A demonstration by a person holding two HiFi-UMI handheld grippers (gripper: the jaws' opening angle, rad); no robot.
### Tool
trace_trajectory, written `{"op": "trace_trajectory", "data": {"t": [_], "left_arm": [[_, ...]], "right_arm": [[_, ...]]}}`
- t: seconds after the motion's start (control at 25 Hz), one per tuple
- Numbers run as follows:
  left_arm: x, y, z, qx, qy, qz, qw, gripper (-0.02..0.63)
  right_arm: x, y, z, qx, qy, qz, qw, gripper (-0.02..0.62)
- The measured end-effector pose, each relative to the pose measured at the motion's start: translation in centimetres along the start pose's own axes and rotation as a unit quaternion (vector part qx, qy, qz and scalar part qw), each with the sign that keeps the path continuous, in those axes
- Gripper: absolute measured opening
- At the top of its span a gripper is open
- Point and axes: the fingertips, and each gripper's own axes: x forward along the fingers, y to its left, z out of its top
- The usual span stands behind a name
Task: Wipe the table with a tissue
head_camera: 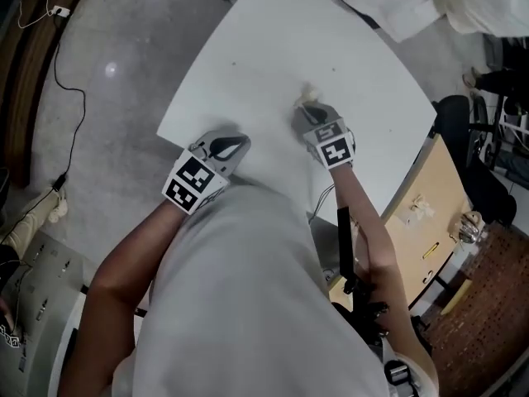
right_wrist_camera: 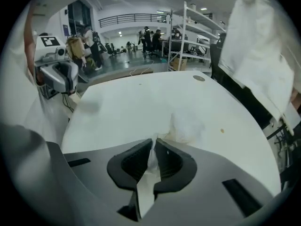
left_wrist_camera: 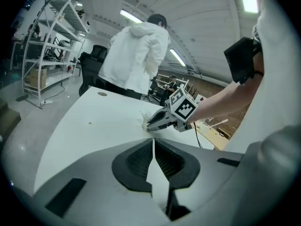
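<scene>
White table [head_camera: 248, 64] stands on a grey polished floor. Right gripper [head_camera: 307, 116] points steeply down near the table's middle, jaws clamped on a crumpled tissue [head_camera: 311, 94] that touches the top. Left gripper [head_camera: 235, 145] is at the near edge, jaws together, nothing between them.

Under me runs a polished grey floor [head_camera: 107, 98], and a black cable [head_camera: 56, 60] trails across it on the left. On the right stands a pale wooden desk [head_camera: 442, 188], with a black chair [head_camera: 453, 121] just beyond it. Far off, white metal shelving [right_wrist_camera: 195, 36] stands in a wide hall under long ceiling strip lights [left_wrist_camera: 131, 16].
</scene>
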Motion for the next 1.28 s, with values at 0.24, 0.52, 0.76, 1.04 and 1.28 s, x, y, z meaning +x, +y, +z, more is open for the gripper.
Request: {"op": "trace_trajectory", "data": {"t": [0.24,0.52,0.76,1.04,1.28], "left_arm": [[0.1,0.3,0.1,0.007,-0.003,-0.001,1.0000,0.020],[0.3,0.1,1.1,0.016,-0.004,-0.010,0.9998,0.020],[0.6,-0.1,1.0,0.020,0.000,-0.017,0.9997,0.020],[0.4,-0.4,1.8,0.031,0.004,-0.029,0.9991,0.020],[1.4,-0.3,2.6,0.049,0.007,-0.042,0.9979,0.020]], "right_arm": [[0.2,0.4,-0.3,-0.015,0.005,0.008,1.000,0.035],[-0.3,2.4,-0.3,-0.035,0.013,0.024,0.999,0.035],[-1.3,6.3,-2.3,-0.056,0.021,0.049,0.997,0.034],[-3.3,12.0,-4.7,-0.023,0.032,0.137,0.990,0.034],[-8.2,8.0,-2.4,0.148,-0.115,0.114,0.976,0.035]]}}
